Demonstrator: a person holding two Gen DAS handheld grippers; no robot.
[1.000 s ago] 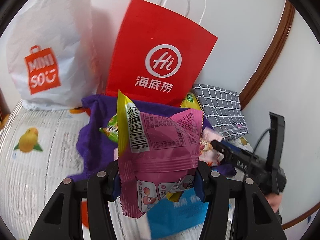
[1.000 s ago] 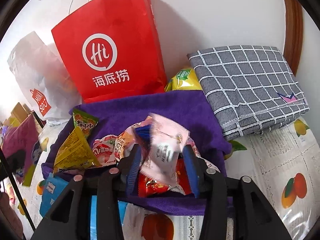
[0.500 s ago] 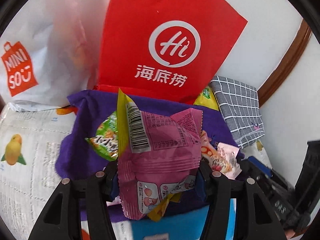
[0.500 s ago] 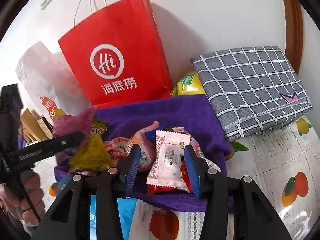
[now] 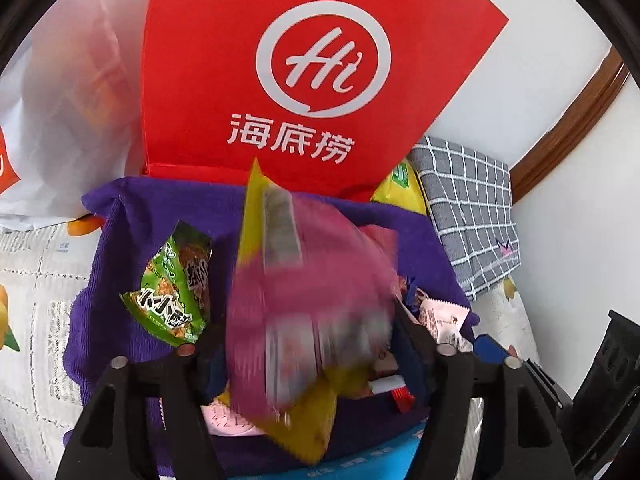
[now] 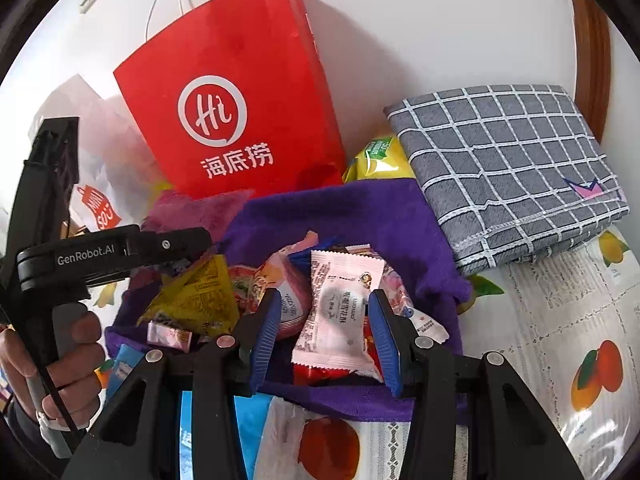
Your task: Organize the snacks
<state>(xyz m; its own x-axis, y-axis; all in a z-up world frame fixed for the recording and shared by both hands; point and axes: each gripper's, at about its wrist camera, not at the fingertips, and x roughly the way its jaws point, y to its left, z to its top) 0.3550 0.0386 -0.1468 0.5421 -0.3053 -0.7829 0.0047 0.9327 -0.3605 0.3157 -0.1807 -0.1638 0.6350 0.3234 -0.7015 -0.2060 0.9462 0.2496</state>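
A pile of small snack packets lies on a purple towel (image 5: 140, 208) (image 6: 360, 208). My left gripper (image 5: 306, 332) hangs over the pile and its jaws are opening. A pink-and-yellow packet (image 5: 304, 300) between them is blurred and slipping loose. In the right wrist view that gripper (image 6: 192, 240) is held by a hand (image 6: 68, 360) at the left. My right gripper (image 6: 324, 320) is low over the pile. A pale pink packet (image 6: 340, 304) lies between its blue pads (image 6: 268, 320), touching the right one with a gap on the left.
A red paper bag (image 5: 280, 80) (image 6: 240, 100) stands against the wall behind the towel, a white plastic bag (image 5: 60, 120) to its left. A folded grey checked cloth (image 6: 500, 168) lies right, a yellow bag (image 6: 376, 156) beside it. A green packet (image 5: 172, 284), a yellow packet (image 6: 196, 296) and a blue packet (image 6: 248, 420) lie nearby.
My left gripper has moved in over the towel toward the red bag, its jaws have widened and the pink packet is sliding down. The right gripper has stayed put.
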